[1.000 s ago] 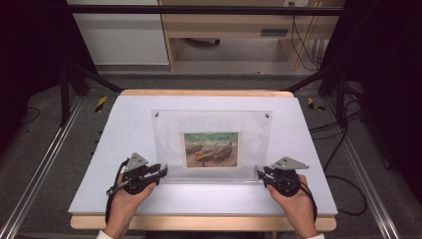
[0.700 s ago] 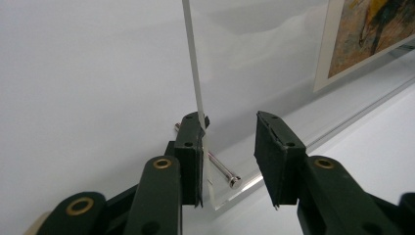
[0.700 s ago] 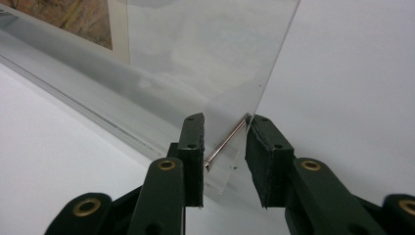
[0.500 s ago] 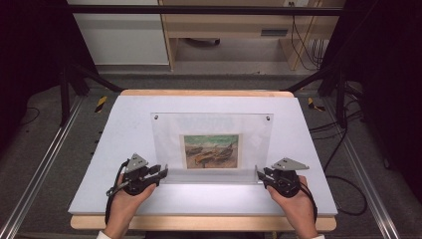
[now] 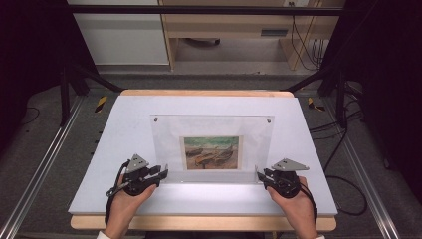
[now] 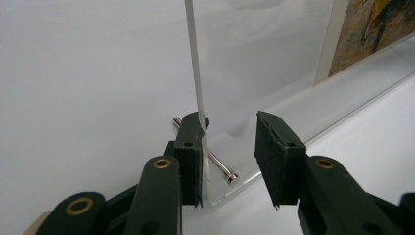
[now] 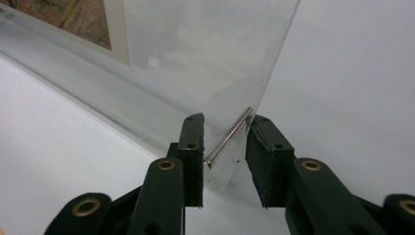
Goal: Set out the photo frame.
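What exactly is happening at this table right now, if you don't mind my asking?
A person is working on a clear acrylic picture frame that holds a small painting of boats and stands on the white table. The left gripper is at the frame's near left corner and the right gripper at its near right corner. In each gripper view the jaws straddle a metal standoff pin at the frame's lower corner, with a gap on at least one side. Both hands rest low near the table's front edge.

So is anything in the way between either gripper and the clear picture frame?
Nothing visible. The left gripper and right gripper already sit at the near corners of the acrylic frame, a metal standoff pin between the right fingers.
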### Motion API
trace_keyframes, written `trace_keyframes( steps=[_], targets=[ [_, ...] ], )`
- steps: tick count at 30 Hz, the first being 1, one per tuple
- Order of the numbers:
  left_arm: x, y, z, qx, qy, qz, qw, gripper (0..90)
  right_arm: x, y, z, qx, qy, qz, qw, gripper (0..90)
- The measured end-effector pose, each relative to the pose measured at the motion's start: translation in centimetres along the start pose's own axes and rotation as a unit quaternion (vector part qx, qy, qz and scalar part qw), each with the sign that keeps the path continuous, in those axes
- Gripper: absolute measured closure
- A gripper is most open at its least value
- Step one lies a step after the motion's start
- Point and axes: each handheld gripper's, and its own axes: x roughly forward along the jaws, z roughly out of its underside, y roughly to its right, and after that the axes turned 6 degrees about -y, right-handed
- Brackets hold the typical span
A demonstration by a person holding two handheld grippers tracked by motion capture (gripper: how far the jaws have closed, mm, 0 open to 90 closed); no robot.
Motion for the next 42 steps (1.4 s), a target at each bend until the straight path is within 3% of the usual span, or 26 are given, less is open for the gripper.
trace_keyframes(
  steps=[42],
  targets=[
    [0.05,0.29,0.46,0.009,-0.012,-0.002,0.9999,62.5,-0.02,-0.21,0.42,-0.004,-0.013,-0.003,0.9999,68.8]
  ],
)
